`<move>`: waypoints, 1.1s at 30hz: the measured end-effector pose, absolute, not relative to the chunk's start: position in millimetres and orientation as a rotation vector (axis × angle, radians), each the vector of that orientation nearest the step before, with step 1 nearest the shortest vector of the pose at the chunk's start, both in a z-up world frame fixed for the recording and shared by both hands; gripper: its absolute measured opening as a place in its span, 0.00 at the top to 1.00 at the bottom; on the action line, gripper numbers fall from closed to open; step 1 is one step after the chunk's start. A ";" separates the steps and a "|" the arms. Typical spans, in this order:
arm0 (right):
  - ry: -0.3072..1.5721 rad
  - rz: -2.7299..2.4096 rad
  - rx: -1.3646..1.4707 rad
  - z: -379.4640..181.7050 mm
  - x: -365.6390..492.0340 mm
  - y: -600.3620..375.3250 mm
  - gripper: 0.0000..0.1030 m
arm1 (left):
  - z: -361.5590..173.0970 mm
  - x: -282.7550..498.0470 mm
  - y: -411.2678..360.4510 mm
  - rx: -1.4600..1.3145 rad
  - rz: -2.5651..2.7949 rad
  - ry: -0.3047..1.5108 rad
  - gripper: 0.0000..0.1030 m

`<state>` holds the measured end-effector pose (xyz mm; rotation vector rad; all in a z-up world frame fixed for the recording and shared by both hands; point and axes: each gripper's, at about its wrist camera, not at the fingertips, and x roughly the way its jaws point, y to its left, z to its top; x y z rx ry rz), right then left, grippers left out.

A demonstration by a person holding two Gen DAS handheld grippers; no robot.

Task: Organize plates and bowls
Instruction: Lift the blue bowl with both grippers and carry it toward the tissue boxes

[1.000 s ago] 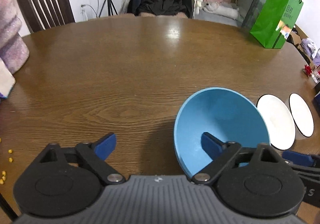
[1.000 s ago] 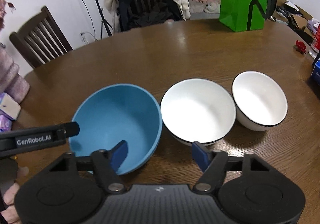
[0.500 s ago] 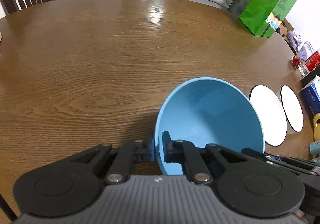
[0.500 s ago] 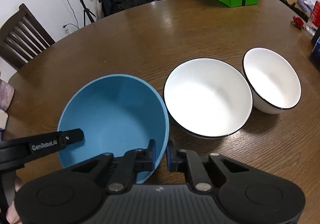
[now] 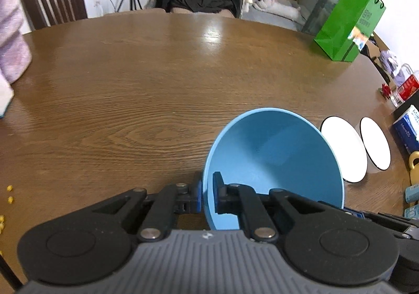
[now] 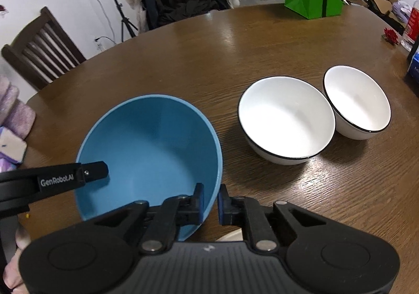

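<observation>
— What had changed?
— Both claws, left gripper [image 5: 207, 195] and right gripper [image 6: 209, 201], wide a second before, had clamped shut on the round blue plastic bowl's [image 6: 149, 144] rim.
— And the bowl?
— On the wooden table [image 5: 146, 79] (beside two white bowls [image 6: 286, 119]), seemingly ready for lifting.

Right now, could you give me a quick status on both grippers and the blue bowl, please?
Left gripper and right gripper both shut on blue bowl rim. Two white bowls stand beside it. Nothing blocking.
</observation>
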<state>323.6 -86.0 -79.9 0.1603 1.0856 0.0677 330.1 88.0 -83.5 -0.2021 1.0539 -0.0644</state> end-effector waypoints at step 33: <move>1.000 0.388 0.018 -21.2 178.3 -88.8 0.90 | -27.5 131.2 86.6 -0.295 0.198 0.963 0.91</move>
